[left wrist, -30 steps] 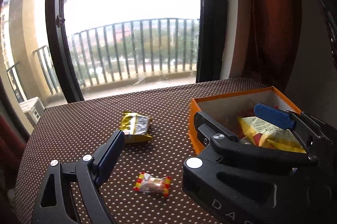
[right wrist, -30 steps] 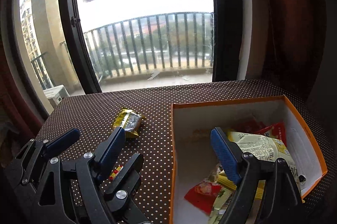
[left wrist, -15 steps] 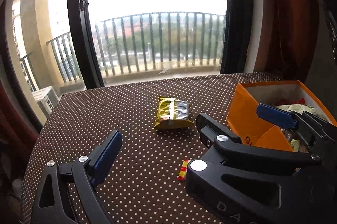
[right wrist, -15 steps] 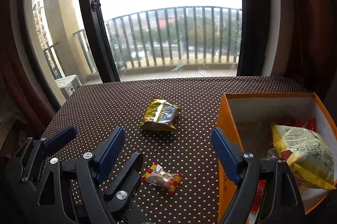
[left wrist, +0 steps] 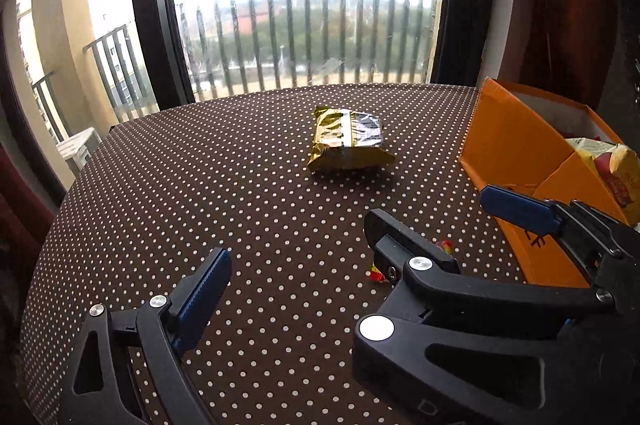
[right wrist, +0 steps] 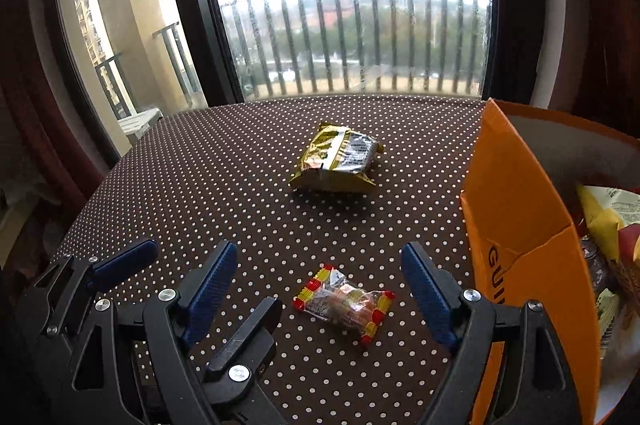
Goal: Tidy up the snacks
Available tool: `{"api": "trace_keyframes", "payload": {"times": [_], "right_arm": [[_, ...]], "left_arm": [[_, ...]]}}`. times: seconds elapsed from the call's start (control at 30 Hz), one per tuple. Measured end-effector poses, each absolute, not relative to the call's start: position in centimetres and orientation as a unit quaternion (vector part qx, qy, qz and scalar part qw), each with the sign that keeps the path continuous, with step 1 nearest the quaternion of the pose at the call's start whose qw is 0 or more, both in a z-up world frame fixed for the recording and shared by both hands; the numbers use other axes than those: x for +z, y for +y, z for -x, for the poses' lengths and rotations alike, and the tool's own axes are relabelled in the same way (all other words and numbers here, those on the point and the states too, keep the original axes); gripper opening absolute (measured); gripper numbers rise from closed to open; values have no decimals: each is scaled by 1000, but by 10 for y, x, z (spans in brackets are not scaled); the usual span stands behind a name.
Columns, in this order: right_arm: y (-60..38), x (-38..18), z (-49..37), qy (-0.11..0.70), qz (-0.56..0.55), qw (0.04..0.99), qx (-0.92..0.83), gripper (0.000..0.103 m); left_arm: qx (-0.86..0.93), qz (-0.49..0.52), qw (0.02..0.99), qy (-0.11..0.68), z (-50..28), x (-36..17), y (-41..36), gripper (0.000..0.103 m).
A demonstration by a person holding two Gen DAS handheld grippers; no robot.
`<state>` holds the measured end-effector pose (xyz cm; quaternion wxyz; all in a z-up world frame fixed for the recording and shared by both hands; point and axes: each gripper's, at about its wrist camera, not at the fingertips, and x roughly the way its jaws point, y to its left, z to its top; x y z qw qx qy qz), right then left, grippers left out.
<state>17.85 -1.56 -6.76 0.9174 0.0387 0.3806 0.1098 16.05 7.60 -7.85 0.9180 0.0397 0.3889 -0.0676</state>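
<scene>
While my right claw hangs wide over the small candy packet, gold packet at 12 o'clock, orange box at 3 o'clock: slippery wrapper may squirt out; left claw wide, empty.

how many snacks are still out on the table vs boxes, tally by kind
gold foil snack packet: 1
clear candy packet with red and yellow ends: 1
orange box: 1, holding more snacks that are too hidden to count
total: 3, with 2 loose snacks on the dotted tablecloth
</scene>
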Motion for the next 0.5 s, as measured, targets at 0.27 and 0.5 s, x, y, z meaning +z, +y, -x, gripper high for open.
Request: {"api": "trace_keyframes", "payload": {"times": [0.27, 0.5], "right_arm": [[-19, -102, -177, 412, -50, 905, 96, 75], [-23, -128, -185, 441, -52, 892, 89, 72]], "left_arm": [[-76, -48, 903, 419, -159, -111, 70, 94], [-73, -75, 894, 436, -163, -132, 64, 94]]}}
